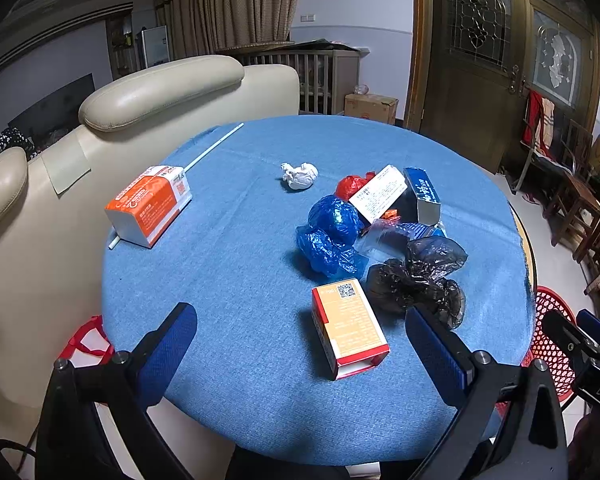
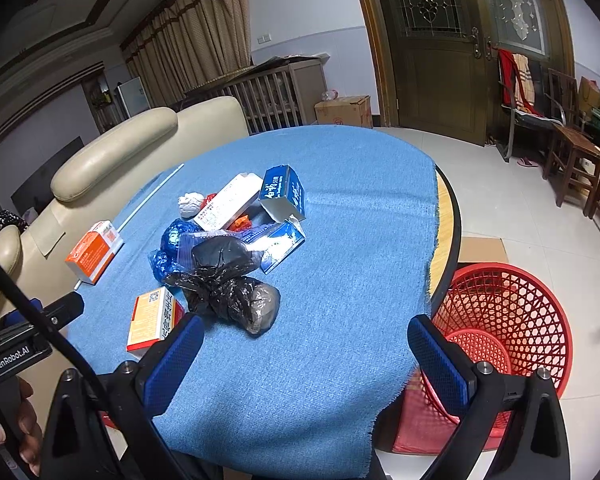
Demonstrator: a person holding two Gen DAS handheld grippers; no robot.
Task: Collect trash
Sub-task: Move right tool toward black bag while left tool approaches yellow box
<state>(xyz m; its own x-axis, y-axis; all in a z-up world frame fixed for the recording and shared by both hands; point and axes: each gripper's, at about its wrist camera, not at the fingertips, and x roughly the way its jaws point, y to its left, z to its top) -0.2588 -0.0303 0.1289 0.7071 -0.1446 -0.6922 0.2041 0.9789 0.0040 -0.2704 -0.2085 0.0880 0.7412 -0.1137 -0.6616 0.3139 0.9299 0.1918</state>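
Trash lies on a round table under a blue cloth (image 1: pixel 240 280). A red-and-orange box (image 1: pixel 350 326) lies nearest, between my left gripper's (image 1: pixel 300 340) open, empty fingers. Behind it are a crumpled black bag (image 1: pixel 420 276), a blue bag (image 1: pixel 330 232), a red bag (image 1: pixel 350 185), a white box (image 1: pixel 378 192), a blue box (image 1: pixel 424 194) and a white paper ball (image 1: pixel 299 175). An orange box (image 1: pixel 150 205) sits far left. My right gripper (image 2: pixel 306 356) is open and empty over the cloth, near the black bag (image 2: pixel 228 280). A red mesh basket (image 2: pixel 504 320) stands on the floor right of the table.
A cream leather sofa (image 1: pixel 140 96) stands behind the table at left. A white rod (image 1: pixel 214 146) lies on the cloth under the orange box. Wooden chairs (image 2: pixel 572 160) and a wooden door (image 2: pixel 432 40) are at right. A cardboard box (image 2: pixel 344 110) sits on the floor behind.
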